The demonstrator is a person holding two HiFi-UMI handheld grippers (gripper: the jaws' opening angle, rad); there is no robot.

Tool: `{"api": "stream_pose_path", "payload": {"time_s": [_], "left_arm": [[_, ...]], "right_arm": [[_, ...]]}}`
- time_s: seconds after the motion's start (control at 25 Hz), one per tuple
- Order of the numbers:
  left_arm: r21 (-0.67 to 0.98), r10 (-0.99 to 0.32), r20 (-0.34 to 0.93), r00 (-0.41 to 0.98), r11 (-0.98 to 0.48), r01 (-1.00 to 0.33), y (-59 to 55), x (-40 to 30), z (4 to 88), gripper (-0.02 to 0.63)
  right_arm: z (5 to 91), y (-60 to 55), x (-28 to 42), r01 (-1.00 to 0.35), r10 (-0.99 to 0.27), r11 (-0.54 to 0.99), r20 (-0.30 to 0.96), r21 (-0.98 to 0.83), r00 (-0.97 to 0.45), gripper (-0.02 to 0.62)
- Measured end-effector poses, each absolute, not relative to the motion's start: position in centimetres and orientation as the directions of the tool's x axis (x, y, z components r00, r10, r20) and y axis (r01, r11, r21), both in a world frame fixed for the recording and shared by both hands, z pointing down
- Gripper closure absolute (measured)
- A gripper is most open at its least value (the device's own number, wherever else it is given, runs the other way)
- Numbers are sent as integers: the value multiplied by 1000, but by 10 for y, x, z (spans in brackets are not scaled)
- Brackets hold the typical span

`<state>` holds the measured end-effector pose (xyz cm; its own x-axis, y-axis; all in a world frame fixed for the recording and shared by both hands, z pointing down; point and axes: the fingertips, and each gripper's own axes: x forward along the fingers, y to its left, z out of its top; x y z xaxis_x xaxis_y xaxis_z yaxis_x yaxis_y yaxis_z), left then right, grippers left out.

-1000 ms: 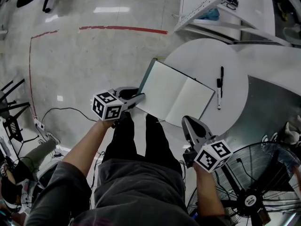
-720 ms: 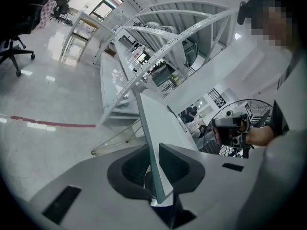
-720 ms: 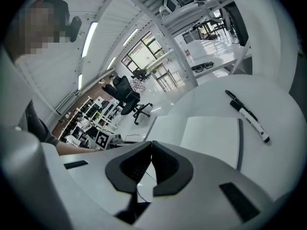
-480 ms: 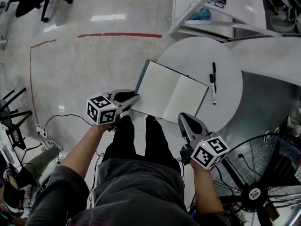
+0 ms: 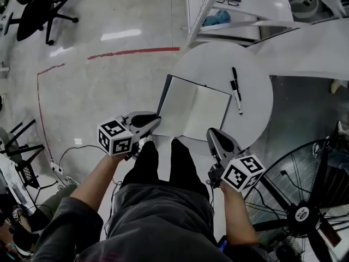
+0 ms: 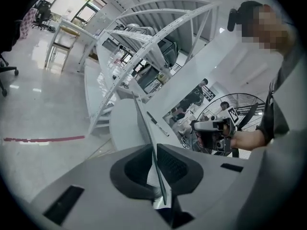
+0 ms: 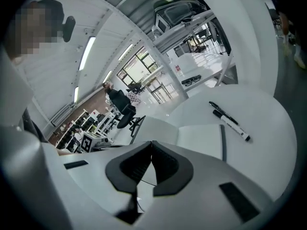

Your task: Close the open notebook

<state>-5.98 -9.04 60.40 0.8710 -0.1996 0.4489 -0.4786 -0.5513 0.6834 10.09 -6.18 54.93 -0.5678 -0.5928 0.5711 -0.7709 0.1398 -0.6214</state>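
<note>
Notebook [image 5: 193, 109] is lying open on the near side of a round white table [image 5: 251, 75], its near edge hanging over the rim toward the person. Pages are showing blank, with no writing on them.

Nearest: both forearms are reaching forward from dark sleeves. The left forearm is angling in from the lower left. Left gripper [image 5: 155, 120] is pointing forward and a little downward at the notebook's left edge. Its marker cube [image 5: 115, 137] is showing black-and-white square patterns, no words. In the left gripper view the jaws have just been closing. The notebook's thin dark cover [image 6: 146, 128] is standing on edge between them, with the pads [image 6: 175, 164] pinching it at the left gripper [image 6: 154, 150].

The right forearm is coming in from the lower right. Right gripper [image 5: 214, 135] is pointing forward and downward, hovering near the notebook's near right corner. Its cube [image 5: 242, 173] is carrying the same kind of pattern. In the right gripper view the jaws of the right gripper [image 7: 151, 145] are meeting at the tips with nothing between them, and the notebook [image 7: 199, 138] is lying just beyond.

Farther on the table: a black pen [image 5: 234, 74] and a white marker [image 5: 236, 100] are lying side by side, to the right of the notebook. Print on the marker barrel is too small to read.

Beyond: a line of red tape [image 5: 133, 52] is running across the floor. A floor fan [image 5: 305, 201] is standing at the right.
</note>
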Motion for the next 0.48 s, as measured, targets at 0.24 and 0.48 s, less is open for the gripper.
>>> {"api": "stream_pose_path", "payload": {"time_s": [0.24, 0.48], "left_arm": [[664, -142, 433, 890, -618, -421, -83, -27, 577, 561], [660, -69, 416, 907, -663, -353, -75, 8, 560, 561]], "right_arm": [[538, -60, 125, -773, -644, 99, 552, -627, -530, 575], [529, -52, 151, -774, -688, 49, 540, -632, -485, 575]]}}
